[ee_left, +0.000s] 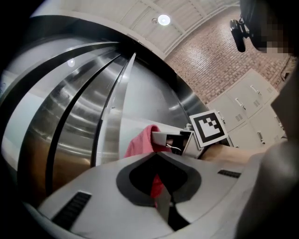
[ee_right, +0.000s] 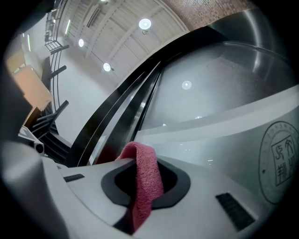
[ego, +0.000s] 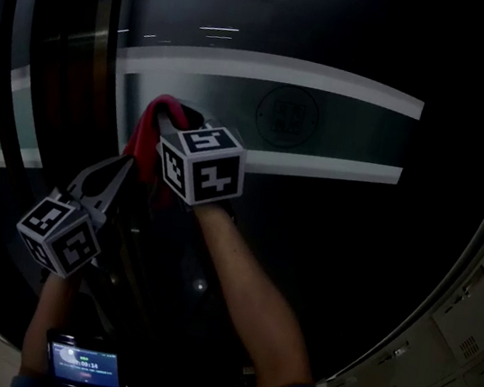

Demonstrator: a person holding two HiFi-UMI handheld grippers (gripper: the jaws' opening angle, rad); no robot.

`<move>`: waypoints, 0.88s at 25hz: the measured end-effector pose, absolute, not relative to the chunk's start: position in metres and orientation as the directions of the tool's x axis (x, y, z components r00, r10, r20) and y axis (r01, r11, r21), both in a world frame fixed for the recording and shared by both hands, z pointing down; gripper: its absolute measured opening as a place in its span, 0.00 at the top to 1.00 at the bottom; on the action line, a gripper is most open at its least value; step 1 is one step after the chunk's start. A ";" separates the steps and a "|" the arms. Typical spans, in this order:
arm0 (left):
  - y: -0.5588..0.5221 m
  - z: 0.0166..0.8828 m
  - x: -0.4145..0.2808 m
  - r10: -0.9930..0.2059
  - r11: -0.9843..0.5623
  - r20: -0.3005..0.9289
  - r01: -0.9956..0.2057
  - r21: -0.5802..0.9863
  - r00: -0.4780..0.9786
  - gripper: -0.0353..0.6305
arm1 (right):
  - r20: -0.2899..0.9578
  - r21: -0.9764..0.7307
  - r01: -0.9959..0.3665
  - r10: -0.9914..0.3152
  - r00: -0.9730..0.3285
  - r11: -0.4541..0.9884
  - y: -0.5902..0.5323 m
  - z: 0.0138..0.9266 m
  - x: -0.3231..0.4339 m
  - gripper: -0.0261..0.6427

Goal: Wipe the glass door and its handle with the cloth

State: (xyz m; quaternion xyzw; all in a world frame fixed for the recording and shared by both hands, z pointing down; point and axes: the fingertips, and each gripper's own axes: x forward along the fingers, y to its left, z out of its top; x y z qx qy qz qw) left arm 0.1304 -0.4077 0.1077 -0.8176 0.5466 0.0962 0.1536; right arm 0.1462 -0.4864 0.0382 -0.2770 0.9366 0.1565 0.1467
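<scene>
A dark glass door (ego: 325,247) with two frosted bands (ego: 331,88) fills the head view. A red cloth (ego: 150,128) is pressed against it, just right of a vertical dark bar (ego: 110,49) at the door's left side. My right gripper (ego: 180,122) is shut on the cloth's upper fold, which runs up through its jaws (ee_right: 142,200) as a red strip (ee_right: 147,177). My left gripper (ego: 126,165) comes up from lower left. It looks shut on the cloth's (ee_left: 140,142) hanging lower part, and red shows in its jaw hollow (ee_left: 161,196).
A round logo (ego: 286,115) is printed on the frosted glass to the right of the cloth. Grey lockers (ego: 466,333) stand at the far right. A small lit screen (ego: 83,363) sits at the bottom edge near my left arm. A steel upright (ee_left: 112,126) borders the pane.
</scene>
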 end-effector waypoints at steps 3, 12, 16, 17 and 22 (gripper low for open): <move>-0.432 0.108 0.165 -0.862 -0.346 -0.343 -0.928 -0.142 0.374 0.93 | -0.361 0.212 -0.565 -0.473 -0.804 0.797 -0.509 0.041 0.189 0.91; -0.507 0.137 0.310 -0.834 -0.451 -0.302 -0.886 -0.107 0.462 0.93 | -0.340 0.182 -0.676 -0.600 -0.725 0.714 -0.585 0.066 0.377 0.91; -0.529 0.151 0.357 -0.827 -0.478 -0.281 -0.872 -0.104 0.486 0.93 | -0.330 0.160 -0.733 -0.664 -0.670 0.661 -0.613 0.078 0.456 0.91; -0.534 0.155 0.367 -0.826 -0.484 -0.274 -0.869 -0.102 0.492 0.93 | -0.332 0.147 -0.745 -0.676 -0.657 0.651 -0.619 0.080 0.474 0.91; -0.552 0.166 0.405 -0.823 -0.504 -0.254 -0.859 -0.089 0.508 0.93 | -0.350 0.090 -0.795 -0.728 -0.589 0.600 -0.638 0.088 0.548 0.91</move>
